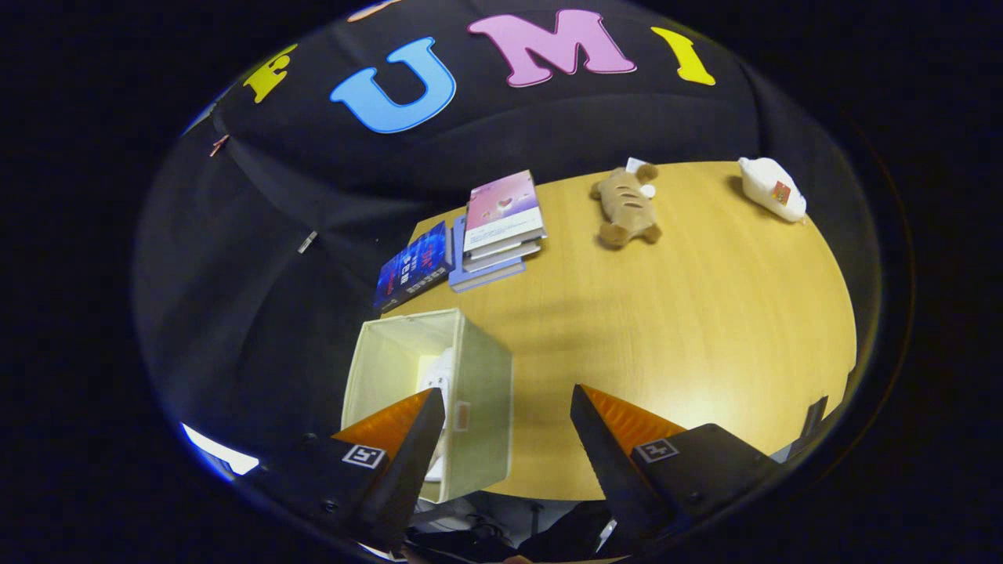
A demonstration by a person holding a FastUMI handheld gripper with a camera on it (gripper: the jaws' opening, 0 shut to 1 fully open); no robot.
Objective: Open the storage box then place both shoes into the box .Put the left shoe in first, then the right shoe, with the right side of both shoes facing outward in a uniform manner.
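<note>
The gripper (505, 411) hangs above the near edge of the wooden table (689, 329) with its jaws spread wide and nothing between them — released, touching no object. Its left finger (407, 439) overlaps the storage box (478, 384), a pale fabric cube standing at the table's left near corner with its top open. Inside, part of a white shoe (439, 376) shows against the inner wall; which shoe it is, and which way it faces, I cannot tell. Beyond the box, at the table's far left edge, lies a dark blue book (413, 266), and just beside it a stack of books (500, 227) with a pink cover on top. Further right rests a brown plush toy (625, 207), and well apart from it — at the far right corner — a white bottle (772, 188) lies on its side.
</note>
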